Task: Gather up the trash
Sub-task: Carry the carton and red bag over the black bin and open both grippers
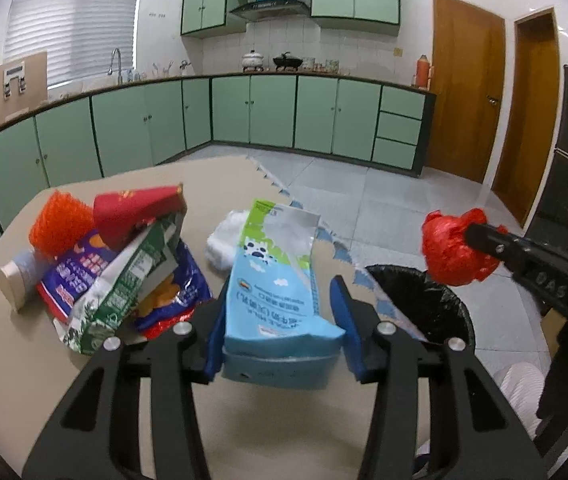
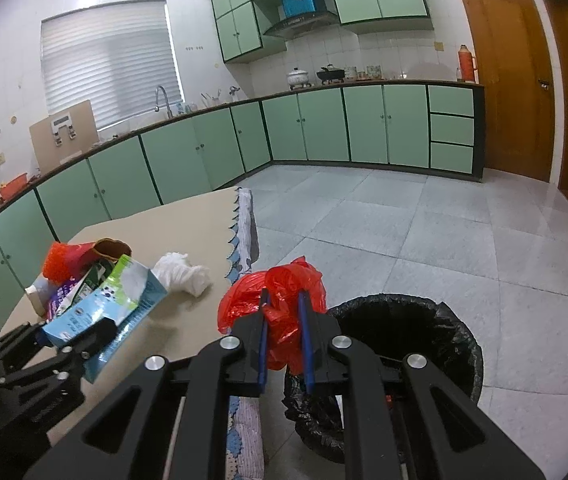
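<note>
Red plastic bag is pinched tight in the right gripper, up in the air beside the black bin. The left gripper squeezes a blue milk carton over the table, near the other wrappers.

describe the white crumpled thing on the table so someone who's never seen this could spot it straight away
Start at the beige table beside the black-lined trash bin. Near its scalloped edge, beyond the blue milk carton, lies the wad of white tissue. It is the only plain white, soft, unprinted item; the rest is colourful packaging piled further left.
</note>
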The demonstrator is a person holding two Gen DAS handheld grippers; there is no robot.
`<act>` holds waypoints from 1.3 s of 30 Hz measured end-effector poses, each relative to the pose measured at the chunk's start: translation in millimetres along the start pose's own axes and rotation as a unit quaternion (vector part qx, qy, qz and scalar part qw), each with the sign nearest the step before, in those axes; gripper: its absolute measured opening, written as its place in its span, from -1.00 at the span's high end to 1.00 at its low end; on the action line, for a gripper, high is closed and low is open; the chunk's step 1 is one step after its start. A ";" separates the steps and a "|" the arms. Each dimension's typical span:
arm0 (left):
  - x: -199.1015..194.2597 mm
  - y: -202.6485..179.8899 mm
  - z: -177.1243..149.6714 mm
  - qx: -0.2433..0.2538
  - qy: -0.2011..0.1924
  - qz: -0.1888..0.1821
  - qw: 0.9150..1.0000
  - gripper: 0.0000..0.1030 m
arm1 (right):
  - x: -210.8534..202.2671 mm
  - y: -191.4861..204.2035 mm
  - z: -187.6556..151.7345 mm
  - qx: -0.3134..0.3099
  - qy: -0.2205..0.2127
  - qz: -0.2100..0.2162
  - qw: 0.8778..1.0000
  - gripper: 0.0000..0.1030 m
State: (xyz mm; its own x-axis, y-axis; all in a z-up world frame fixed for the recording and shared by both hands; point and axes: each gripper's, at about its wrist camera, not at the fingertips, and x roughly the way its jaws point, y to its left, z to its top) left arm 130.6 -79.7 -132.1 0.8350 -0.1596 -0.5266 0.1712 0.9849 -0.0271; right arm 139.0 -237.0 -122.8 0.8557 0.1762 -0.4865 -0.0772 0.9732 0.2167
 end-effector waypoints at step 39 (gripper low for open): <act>104.3 -121.9 59.5 0.044 0.011 -0.101 0.994 0.13 | 15.4 -113.3 4.9 0.052 0.006 -0.126 0.991 0.75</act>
State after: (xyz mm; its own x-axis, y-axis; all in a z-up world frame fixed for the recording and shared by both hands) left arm 227.9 -220.4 -133.2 0.7677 -0.3520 -0.5354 0.3803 0.9228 -0.0613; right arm 163.5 -345.3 -150.7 0.8350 -0.0674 -0.5461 0.1908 0.9664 0.1724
